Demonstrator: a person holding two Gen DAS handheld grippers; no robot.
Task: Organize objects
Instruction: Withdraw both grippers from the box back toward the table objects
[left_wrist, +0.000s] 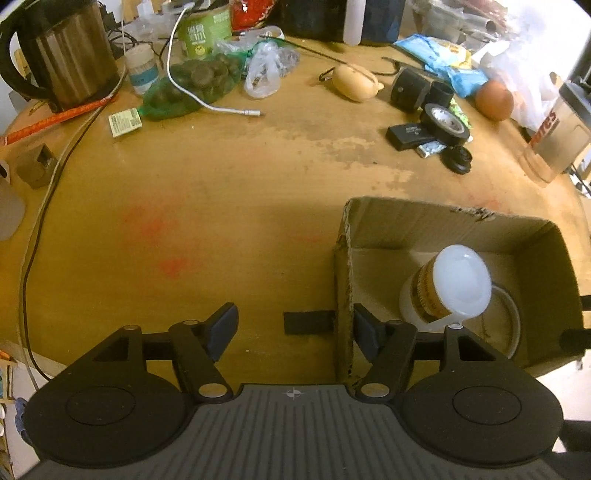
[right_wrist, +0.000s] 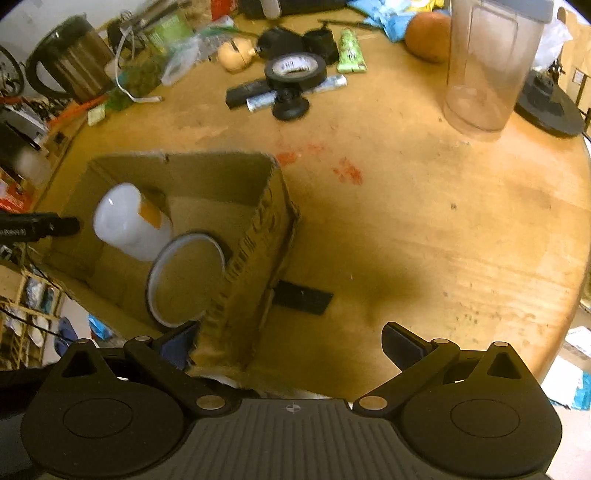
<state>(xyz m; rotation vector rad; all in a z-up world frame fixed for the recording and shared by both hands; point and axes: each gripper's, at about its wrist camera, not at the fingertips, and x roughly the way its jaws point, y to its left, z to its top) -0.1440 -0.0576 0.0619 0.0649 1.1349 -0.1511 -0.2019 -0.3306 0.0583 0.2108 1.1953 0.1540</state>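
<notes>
1. The left tool (left_wrist: 291, 328) is held wide open, straddling the cardboard box (left_wrist: 342, 295) wall.
2. The right tool (right_wrist: 291, 345) is likewise spread, gripping nothing.
3. A white jar (left_wrist: 456, 291) is seen inside the box on the bench (left_wrist: 221, 206).

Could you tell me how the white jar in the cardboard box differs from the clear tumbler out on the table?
The white jar is opaque with a yellow label; the clear tumbler is see-through. The jar sits inside the cardboard box beside a round lid, while the tumbler stands on the bare table. In the right wrist view, the tumbler looks taller. Both are upright and cylindrical.
</notes>
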